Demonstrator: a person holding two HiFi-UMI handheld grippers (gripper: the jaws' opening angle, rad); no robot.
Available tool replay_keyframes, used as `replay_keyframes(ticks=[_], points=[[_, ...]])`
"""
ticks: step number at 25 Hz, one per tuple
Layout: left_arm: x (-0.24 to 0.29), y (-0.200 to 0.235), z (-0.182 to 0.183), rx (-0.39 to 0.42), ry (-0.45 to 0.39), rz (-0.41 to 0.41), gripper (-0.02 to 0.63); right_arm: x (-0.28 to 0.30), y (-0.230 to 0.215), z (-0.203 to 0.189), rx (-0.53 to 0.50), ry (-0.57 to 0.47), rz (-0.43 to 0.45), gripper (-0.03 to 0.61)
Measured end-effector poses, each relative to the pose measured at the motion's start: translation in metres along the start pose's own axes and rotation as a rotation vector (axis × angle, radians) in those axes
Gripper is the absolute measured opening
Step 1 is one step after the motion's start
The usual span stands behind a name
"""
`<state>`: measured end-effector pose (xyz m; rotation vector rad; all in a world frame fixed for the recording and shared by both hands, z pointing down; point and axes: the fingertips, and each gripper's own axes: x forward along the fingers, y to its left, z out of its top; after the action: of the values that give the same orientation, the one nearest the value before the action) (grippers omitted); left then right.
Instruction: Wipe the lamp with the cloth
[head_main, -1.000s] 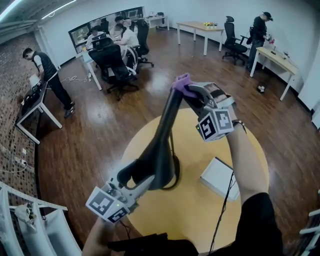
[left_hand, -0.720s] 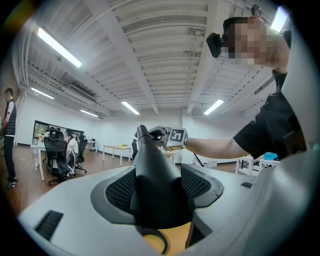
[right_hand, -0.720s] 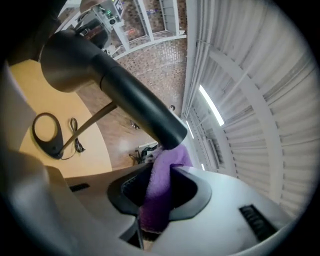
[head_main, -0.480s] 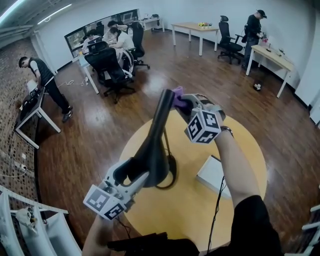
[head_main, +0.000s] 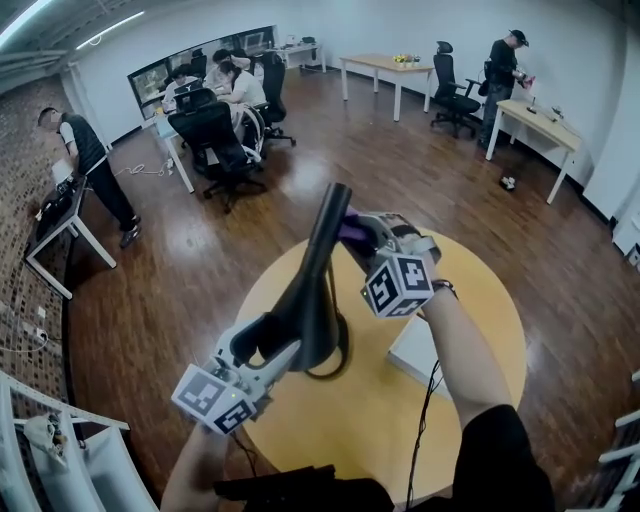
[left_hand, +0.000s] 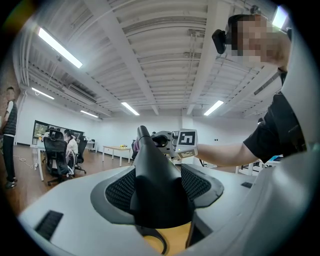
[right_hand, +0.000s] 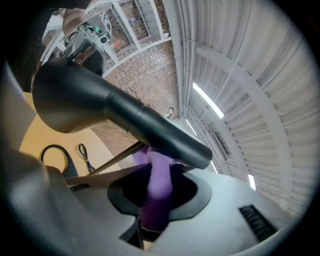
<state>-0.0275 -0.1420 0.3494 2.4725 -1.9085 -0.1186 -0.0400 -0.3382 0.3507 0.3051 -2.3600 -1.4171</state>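
Round yellow table (head_main: 490, 300) in open office, left gripper (head_main: 270, 350) clamped on black lamp (head_main: 310, 290) — wide end, right gripper (head_main: 364, 232) half-closed, pinching purple cloth (right_hand: 157, 180) — cloth against lamp's neck.

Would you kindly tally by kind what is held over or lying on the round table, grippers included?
Grippers: 2, left gripper and right gripper
Lamp: 1
Cloth: 1
White box: 1
Cable: 1
Total: 6
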Motion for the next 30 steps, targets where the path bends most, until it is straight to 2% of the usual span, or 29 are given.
replay_keyframes(ticks=[11, 16, 22, 25, 30], points=[[0.003, 0.005, 0.0, -0.008, -0.005, 0.005, 0.28, -0.033, 0.008, 0.002, -0.107, 0.073, -0.001, 0.095], [0.003, 0.008, 0.001, -0.017, -0.011, 0.004, 0.278, -0.031, -0.014, -0.002, -0.043, 0.113, -0.06, 0.095], [0.003, 0.007, -0.001, -0.018, -0.015, 0.007, 0.276, -0.04, -0.051, -0.026, 0.174, 0.172, -0.188, 0.095], [0.001, 0.008, -0.001, -0.019, -0.017, 0.01, 0.276, -0.03, -0.048, -0.034, 0.173, 0.224, -0.174, 0.095], [0.0, 0.01, 0.001, -0.021, -0.016, 0.017, 0.275, -0.013, -0.043, -0.019, 0.169, 0.221, -0.161, 0.095]])
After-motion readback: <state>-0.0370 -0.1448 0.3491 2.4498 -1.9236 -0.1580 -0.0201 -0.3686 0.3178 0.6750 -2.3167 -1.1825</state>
